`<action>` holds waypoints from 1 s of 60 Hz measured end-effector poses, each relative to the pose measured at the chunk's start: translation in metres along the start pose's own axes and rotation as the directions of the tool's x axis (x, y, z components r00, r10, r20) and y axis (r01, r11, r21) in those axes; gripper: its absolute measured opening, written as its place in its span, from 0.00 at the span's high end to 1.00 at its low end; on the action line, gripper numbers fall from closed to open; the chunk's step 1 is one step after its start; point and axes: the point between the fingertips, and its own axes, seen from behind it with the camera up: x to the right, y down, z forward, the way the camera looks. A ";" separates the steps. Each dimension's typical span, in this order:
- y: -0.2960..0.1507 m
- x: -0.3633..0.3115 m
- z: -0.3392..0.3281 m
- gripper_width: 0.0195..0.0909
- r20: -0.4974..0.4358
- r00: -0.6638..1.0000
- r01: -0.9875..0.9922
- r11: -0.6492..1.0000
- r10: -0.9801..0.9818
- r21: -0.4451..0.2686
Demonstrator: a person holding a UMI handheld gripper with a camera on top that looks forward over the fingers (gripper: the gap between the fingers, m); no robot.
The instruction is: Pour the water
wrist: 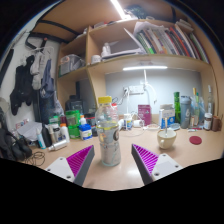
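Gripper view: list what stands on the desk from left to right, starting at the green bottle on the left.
Green bottle → clear plastic bottle, standing between the gripper fingers with gaps on both sides → small bowl → dark green bottle → red lid lying flat on the desk.

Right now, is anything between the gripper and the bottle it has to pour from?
Nothing visible. The bottle stands upright on the desk just ahead of the open gripper, roughly in line with the gap between its fingers, with only bare desk between. The bowl sits off to the right.
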 end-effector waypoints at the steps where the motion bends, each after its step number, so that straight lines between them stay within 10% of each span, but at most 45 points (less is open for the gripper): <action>1: -0.001 -0.001 0.006 0.10 -0.004 1.000 -0.003 1.000 0.003 -0.002; 25: 0.009 -0.004 0.120 0.10 -0.065 0.998 0.015 0.998 -0.019 -0.064; 29: 0.008 -0.002 0.128 0.20 -0.073 0.997 0.032 0.998 -0.037 -0.059; 31: 0.009 -0.002 0.131 0.45 -0.074 0.996 0.041 0.997 -0.046 -0.064; 42: 0.006 -0.003 0.131 0.63 -0.095 0.990 0.102 0.994 -0.105 -0.038; 60: -0.012 -0.009 0.127 0.63 -0.013 1.000 -0.013 1.000 0.013 -0.029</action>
